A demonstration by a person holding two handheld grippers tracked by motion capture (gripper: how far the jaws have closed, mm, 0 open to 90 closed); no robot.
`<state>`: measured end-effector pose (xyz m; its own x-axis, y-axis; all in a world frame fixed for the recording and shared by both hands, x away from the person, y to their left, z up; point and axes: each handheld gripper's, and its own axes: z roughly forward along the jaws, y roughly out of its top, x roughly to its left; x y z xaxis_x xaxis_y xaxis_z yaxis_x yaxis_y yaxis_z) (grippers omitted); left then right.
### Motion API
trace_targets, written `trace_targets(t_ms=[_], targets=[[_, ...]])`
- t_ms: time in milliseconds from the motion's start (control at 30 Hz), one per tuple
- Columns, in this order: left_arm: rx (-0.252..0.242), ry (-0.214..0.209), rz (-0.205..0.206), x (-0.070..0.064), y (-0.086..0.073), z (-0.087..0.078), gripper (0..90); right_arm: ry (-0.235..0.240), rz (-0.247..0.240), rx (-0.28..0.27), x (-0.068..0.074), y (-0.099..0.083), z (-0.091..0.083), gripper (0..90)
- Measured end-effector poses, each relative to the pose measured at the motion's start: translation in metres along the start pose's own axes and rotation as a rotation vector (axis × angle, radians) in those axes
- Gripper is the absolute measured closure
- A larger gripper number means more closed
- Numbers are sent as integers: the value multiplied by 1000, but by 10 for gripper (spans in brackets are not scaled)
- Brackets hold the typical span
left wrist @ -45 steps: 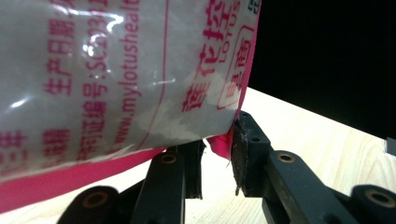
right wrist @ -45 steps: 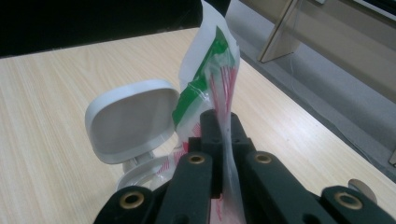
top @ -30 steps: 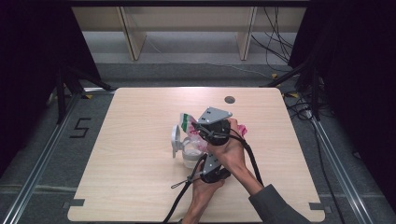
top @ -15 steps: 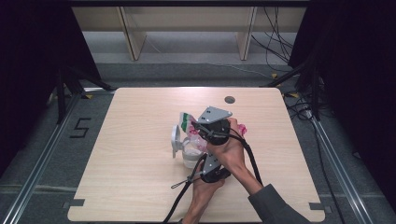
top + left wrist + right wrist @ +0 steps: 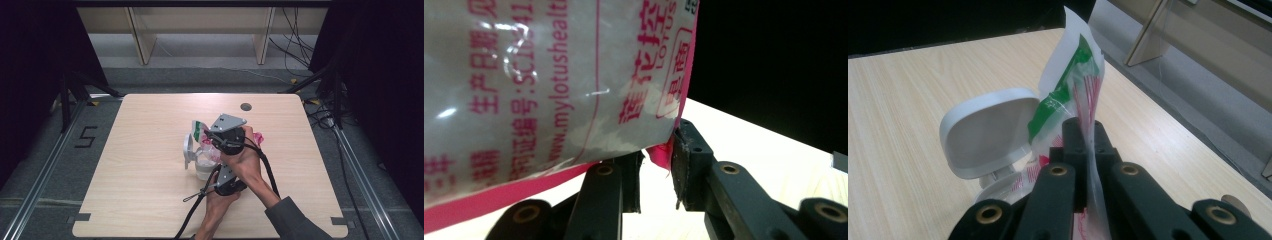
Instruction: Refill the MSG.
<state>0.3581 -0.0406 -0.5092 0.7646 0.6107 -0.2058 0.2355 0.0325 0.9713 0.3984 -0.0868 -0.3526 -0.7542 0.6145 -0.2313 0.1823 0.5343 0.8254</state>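
- While both of the person's hands crowd together near the middle of the table (image 5: 150, 150), the work centres on a plastic bag (image 5: 200, 131) with green and pink print, standing over a small white container (image 5: 202, 167).
- Seen from above, the right gripper (image 5: 216, 141) sits just beyond the container, its grey plate tilted upward, and the right hand (image 5: 245, 165) wraps around it from the near side.
- From the right gripper's own camera, its black jaws are pressed together on a thin clear fold of the bag (image 5: 1083, 95), which rises upright between them with a green strip along one edge.
- Just beside that fold, the container's white lid (image 5: 985, 130) stands flipped open, hinged at its lower edge.
- Nearer the person than the container, the left gripper (image 5: 215, 175) is held by the left hand (image 5: 220, 200), with a cable (image 5: 187, 220) trailing off toward the table's near edge.
- From the left gripper's camera, its jaws stand narrowly apart with the bag's pink corner (image 5: 659, 152) between them; the corner touches the right-hand jaw, but I cannot tell whether they truly pinch it.
- Red printed writing covers the clear bag panel (image 5: 549, 75) above those jaws.
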Motion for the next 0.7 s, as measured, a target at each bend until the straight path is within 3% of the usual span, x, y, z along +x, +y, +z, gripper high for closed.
trace_targets(t_ms=[433, 500, 700], targets=[[-11, 0, -1, 0, 2, 0, 746, 0, -7, -10, 1, 2, 1, 900], [-18, -6, -6, 0, 2, 1, 746, 1, 11, -4, 2, 2, 2, 900], [-30, -9, -15, 0, 3, 2, 746, -7, -9, -2, 0, 4, 3, 900]])
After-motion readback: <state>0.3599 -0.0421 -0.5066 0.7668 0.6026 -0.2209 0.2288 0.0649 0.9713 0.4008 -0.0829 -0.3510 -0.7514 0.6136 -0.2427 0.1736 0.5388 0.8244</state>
